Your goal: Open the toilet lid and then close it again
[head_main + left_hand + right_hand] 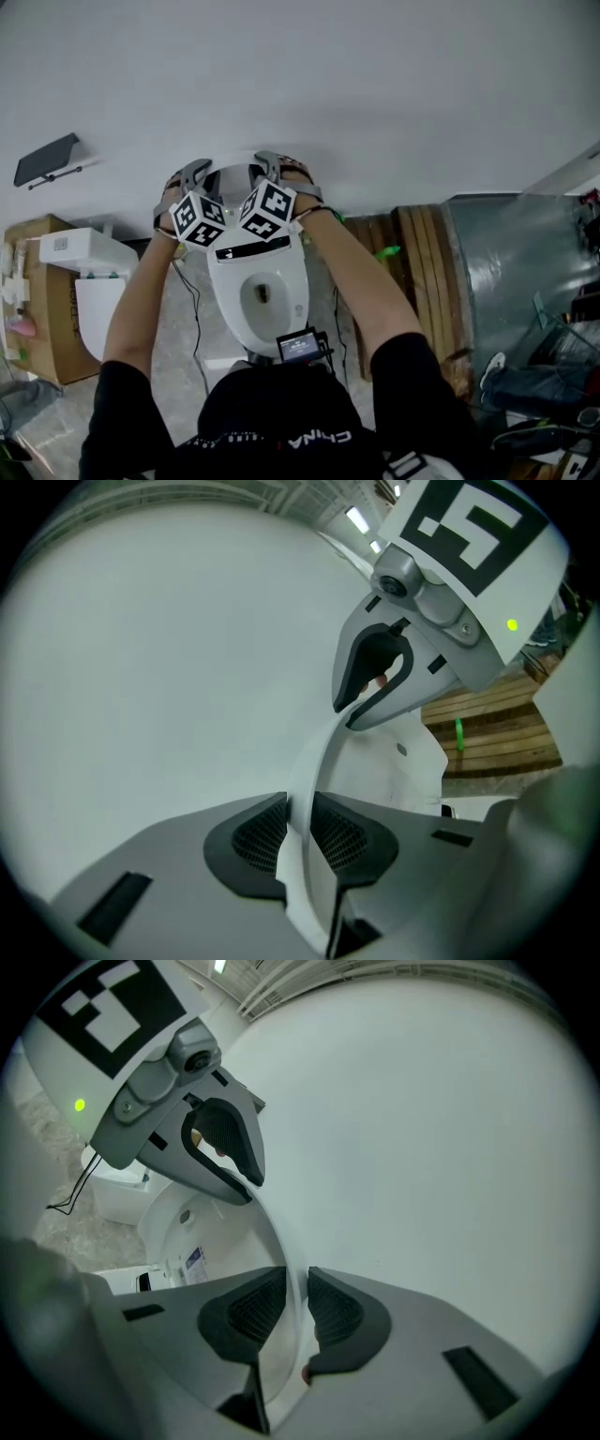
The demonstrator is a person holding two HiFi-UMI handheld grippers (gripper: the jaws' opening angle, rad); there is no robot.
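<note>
The white toilet lid (232,174) stands raised, close to the white wall above the toilet bowl (223,292). Both grippers hold the lid's top edge side by side. My left gripper (192,174) is on its left part, and in the left gripper view the thin lid edge (323,752) runs between the dark pads of that gripper (300,823), which press on it. My right gripper (278,165) is shut on the right part; the lid edge (277,1241) passes between this gripper's (292,1303) pads. Each gripper view also shows the other gripper higher up on the lid rim.
The white wall (356,84) is right behind the lid. A second white toilet (89,258) and a cardboard box (39,281) stand at the left. Wooden planks (417,248) and a grey metal sheet (506,272) lie at the right. A small screen device (300,347) hangs at the person's chest.
</note>
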